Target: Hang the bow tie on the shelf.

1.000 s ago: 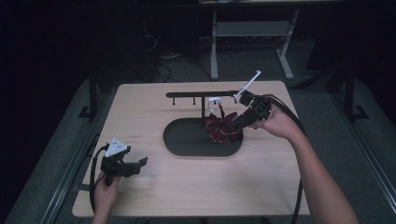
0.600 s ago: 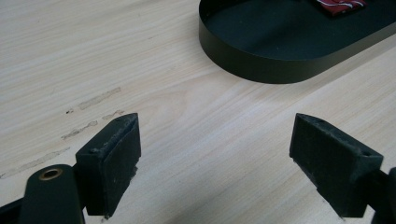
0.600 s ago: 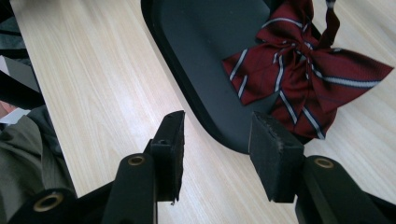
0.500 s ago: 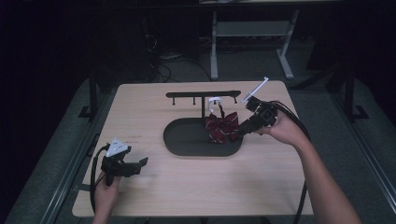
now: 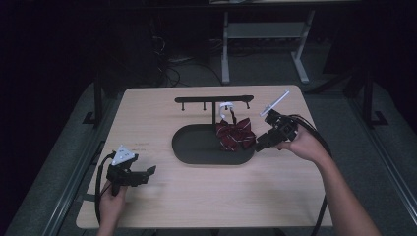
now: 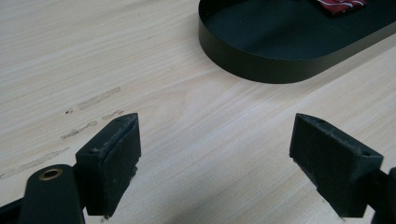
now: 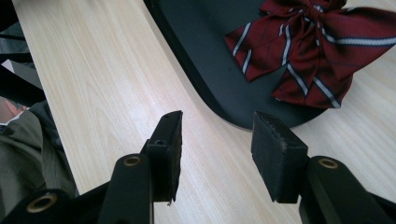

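On a light wooden table [image 5: 162, 113], a black oval tray [image 5: 196, 147] held a dark red striped bow tie [image 5: 235, 135] at its right end, below a black rack [image 5: 214, 100]. Just right of the tray, the right gripper [image 5: 259, 145] stood released, its 2 jaws apart and empty. Near the table's front left corner, the left gripper [image 5: 147, 172] was also spread wide, holding nothing.

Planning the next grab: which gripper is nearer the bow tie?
Right. The right gripper sits open just off the tray's right end, beside the bow tie. The left gripper is open near the table's front left, well away.
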Motion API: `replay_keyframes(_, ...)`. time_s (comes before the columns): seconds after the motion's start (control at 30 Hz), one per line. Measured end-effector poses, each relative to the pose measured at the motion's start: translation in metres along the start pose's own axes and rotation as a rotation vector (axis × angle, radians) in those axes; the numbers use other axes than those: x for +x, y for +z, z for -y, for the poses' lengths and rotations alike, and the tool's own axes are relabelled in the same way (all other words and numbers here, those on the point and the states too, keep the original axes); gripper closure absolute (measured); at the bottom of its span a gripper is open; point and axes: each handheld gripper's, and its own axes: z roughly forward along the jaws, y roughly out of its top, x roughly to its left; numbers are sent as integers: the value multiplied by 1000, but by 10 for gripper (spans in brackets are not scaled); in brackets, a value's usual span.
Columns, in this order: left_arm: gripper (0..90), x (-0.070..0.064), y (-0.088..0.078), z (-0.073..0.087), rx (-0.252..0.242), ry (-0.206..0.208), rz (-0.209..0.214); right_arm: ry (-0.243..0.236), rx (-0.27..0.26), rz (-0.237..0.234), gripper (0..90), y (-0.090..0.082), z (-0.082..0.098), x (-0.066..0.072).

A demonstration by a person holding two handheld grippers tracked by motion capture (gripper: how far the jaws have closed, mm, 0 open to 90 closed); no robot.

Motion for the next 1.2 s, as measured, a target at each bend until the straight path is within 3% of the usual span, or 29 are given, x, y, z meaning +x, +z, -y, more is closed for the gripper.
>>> replay_keyframes(0.7,163,-1,1,0,2,5,-1,25,-10,-9,513,8,33,-4)
replay_keyframes(1.2,163,-1,1,0,1,6,-2,22,-10,-10,509,14,49,1)
